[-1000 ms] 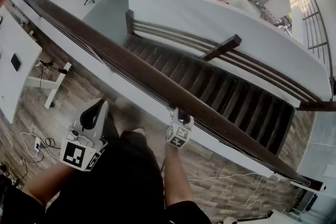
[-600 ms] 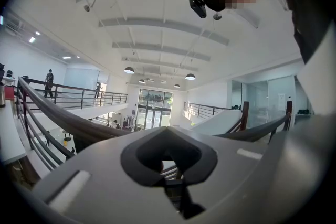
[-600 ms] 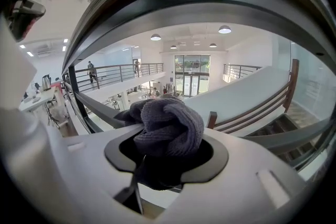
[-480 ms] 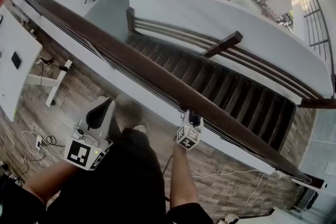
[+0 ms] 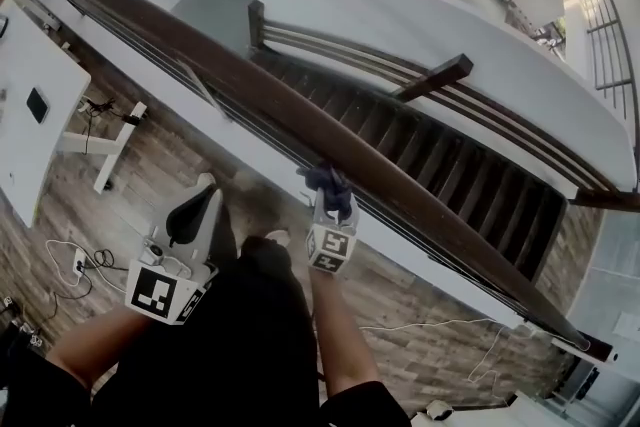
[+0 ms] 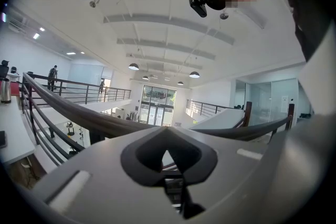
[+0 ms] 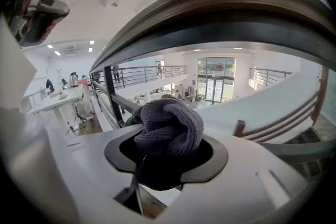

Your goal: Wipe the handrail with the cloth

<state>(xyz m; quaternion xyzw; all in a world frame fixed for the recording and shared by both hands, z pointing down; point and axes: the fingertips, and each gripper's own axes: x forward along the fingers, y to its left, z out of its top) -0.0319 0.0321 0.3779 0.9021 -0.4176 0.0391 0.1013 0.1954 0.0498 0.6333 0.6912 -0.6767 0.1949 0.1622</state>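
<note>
1. The handrail (image 5: 190, 70) is running as a long, smooth, dark brown wooden bar slantwise across the head view; seen from underneath in the right gripper view (image 7: 220, 13), it is showing a rounded profile with fine lengthwise grain.
2. The cloth (image 5: 328, 183) is a dark grey, ribbed knit, bunched into a knotted lump (image 7: 167, 126); it is lying against the near edge of the handrail.
3. The right gripper (image 5: 330, 200), glossy white plastic with black pads, is clamping the cloth between its fingers (image 7: 167, 147).
4. The left gripper (image 5: 190, 220) is hanging low over the wood-plank floor (image 5: 120, 205), well apart from the handrail; its fingers (image 6: 169, 157) are resting together on nothing.
5. Compared with half a second ago, the right gripper is sitting further up-left along the handrail; the left gripper is staying roughly where it was.
</note>
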